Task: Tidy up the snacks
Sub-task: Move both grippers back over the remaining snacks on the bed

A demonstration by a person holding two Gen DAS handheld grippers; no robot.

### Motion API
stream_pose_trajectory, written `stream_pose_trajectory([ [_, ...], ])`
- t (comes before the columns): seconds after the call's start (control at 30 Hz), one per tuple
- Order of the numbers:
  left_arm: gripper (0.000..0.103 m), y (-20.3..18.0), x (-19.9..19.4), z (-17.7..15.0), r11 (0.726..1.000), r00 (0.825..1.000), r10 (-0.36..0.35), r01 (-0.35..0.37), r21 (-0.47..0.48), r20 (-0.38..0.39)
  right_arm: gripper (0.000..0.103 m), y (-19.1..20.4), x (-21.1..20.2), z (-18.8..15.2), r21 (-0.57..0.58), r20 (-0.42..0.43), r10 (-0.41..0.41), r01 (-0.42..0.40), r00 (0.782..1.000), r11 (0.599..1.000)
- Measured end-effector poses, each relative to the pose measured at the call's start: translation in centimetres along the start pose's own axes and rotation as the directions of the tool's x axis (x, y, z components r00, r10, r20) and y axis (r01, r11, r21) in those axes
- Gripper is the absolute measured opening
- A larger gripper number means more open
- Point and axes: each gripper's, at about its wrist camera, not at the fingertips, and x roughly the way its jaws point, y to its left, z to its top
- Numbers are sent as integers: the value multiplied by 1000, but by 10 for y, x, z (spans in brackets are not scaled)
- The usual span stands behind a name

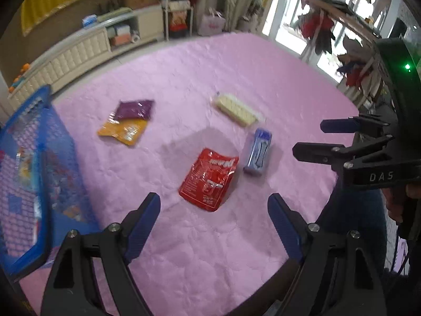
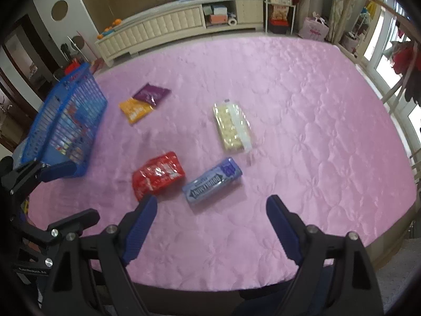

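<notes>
Pink quilted bed [image 2: 289, 105] carries five loose snacks; blue basket [image 2: 65, 123] at its left edge already has some inside. Step looks like approach, nothing picked yet. Left claw [image 1: 214, 223] is released and empty, above the red pouch [image 1: 209, 180]. Right claw [image 2: 211, 225] is likewise spread and empty, near the gum pack [image 2: 213, 181]. Gum's long axis runs diagonally in the right view, purple end up-right. Cracker sleeve [image 2: 232, 127] points away. Next: drop, straddle the short width, close.
</notes>
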Motion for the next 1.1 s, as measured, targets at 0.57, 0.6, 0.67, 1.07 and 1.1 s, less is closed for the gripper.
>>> stream_pose_trajectory([
  [0.57,82,0,93,28,993,981,-49,68,98,-188,88,-34,51,3,63,-61,8,-4,998,998],
  [0.6,82,1,93,29,993,981,-50,69,97,-189,88,-37,51,3,66,-61,8,-4,998,998],
  [0.67,69,0,97,31,992,978,-68,88,93,-196,88,-43,49,2,72,-59,7,-2,998,997],
  [1.07,38,-12,96,29,990,966,-73,100,99,-249,88,-61,45,2,123,-60,24,-16,998,992],
  [1.1,37,-12,96,30,991,966,-71,97,94,-247,88,-59,45,2,121,-59,23,-15,998,992],
])
